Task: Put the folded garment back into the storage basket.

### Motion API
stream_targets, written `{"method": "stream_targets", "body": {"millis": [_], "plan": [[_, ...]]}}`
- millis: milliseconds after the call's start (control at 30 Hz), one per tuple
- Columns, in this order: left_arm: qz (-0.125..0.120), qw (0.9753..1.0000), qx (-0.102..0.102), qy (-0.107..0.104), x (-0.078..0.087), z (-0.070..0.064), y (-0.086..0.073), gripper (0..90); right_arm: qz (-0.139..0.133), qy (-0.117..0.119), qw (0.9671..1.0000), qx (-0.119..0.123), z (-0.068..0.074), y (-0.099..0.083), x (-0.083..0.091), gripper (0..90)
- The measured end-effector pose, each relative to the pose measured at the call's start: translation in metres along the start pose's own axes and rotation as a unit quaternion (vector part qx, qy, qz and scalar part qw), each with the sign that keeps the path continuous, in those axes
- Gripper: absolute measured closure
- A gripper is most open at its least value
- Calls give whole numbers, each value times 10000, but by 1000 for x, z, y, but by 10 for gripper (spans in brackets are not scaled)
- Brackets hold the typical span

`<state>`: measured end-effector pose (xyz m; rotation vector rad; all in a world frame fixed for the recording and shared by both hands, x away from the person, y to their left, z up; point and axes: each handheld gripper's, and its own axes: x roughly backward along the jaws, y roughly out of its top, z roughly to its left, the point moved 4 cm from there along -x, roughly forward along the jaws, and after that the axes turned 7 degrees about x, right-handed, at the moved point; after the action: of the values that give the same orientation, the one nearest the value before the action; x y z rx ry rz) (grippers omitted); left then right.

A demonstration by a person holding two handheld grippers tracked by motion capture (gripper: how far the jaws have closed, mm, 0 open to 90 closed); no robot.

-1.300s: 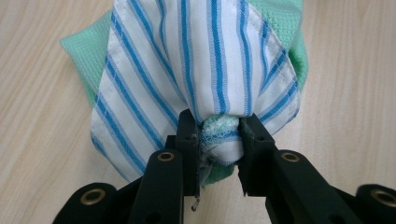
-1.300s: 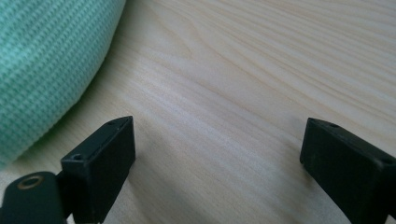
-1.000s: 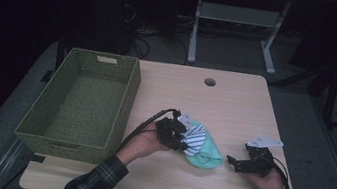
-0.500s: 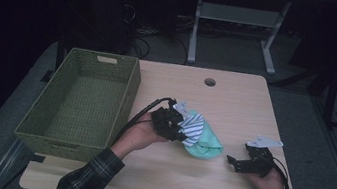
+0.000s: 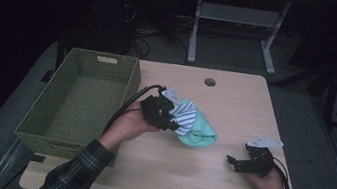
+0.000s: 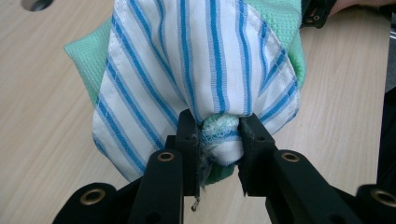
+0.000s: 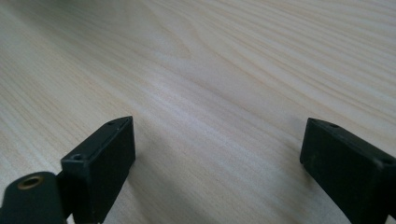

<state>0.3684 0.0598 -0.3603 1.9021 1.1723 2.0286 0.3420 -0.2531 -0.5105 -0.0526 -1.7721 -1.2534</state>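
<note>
Dim room behind, black cables and a grey metal stand on the floor past the far edge. Up front, a pale wooden table, grain running clean across, a round cable hole near its far side. No labels, no brand marks, no writing readable anywhere.

Left of the table's middle, left gripper, gripped in the left hand, cable looping off toward the woven green basket. Jaws clamped tight on a bunched cloth bundle: striped cloth, white with blue lines, stitched hem showing, wrapped over a mint green cloth. Pinched right at the gathered neck, a tuft of green weave squeezed between the two black jaws in the left gripper view. Bundle sagging away from the jaws, its far end seemingly resting on the wood, just right of the basket and near the table's centre. From above, same pair: striped cloth nearest the jaws, mint green cloth bulging beyond it.

Basket sitting along the table's left edge, a handle slot in its far wall.

Over on the right, right gripper, low near the front edge, held in the right hand, well apart from the bundle. Jaws spread wide in the right gripper view, bare wood between them, nothing held.
</note>
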Motion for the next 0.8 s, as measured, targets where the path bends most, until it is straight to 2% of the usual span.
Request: {"method": "stream_targets", "body": {"millis": [133, 467, 533, 800], "plan": [[-66, 9999, 61, 61, 11, 4, -1, 725, 1, -2, 10000, -1, 0, 0, 0, 98], [-38, 9996, 74, 274, 36, 18, -4, 724, 8, -11, 10000, -16, 0, 0, 0, 98], [-110, 9994, 147, 306, 38, 20, -5, 724, 10, -11, 10000, -17, 0, 0, 0, 97], [-123, 9986, 282, 421, 54, 31, -12, 724, 10, -12, 10000, -17, 0, 0, 0, 98]]}}
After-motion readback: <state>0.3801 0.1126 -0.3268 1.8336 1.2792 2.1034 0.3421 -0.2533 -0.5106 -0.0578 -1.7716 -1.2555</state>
